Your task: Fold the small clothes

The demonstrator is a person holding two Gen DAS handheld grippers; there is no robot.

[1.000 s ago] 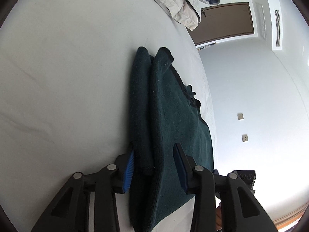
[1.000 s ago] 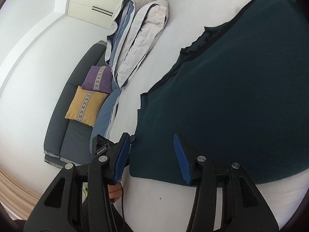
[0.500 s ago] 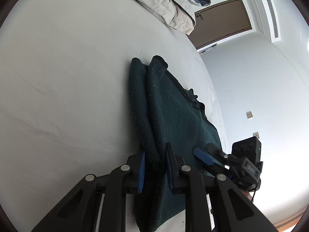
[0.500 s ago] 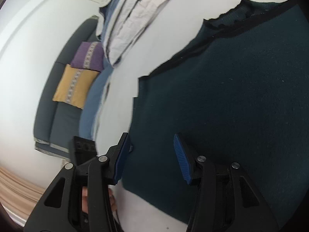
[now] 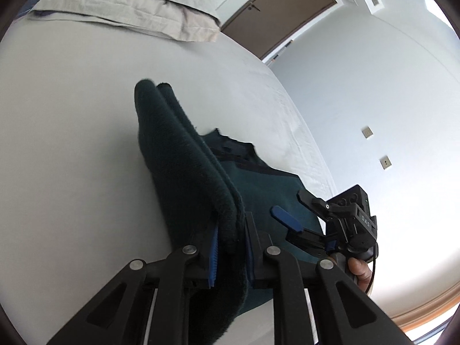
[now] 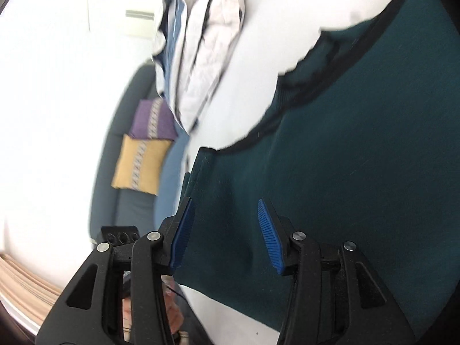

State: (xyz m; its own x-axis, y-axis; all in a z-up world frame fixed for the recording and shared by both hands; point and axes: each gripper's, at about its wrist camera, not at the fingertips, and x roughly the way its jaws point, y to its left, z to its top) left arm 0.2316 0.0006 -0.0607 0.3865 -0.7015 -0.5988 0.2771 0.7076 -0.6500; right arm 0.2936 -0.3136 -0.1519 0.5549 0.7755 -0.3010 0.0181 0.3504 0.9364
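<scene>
The left gripper, jaws just closed, clenched a doubled edge of the dark green garment on the white bed, the right gripper gaped, widening, over it, folded bedding lay at eleven o'clock.

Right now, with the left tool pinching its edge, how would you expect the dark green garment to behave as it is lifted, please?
Probably floppy: the dark green garment already drapes and folds over beside the left tool. Its thick, fuzzy fabric likely grips the pads rather than slipping. The unheld part will probably drag across the white bed.
</scene>
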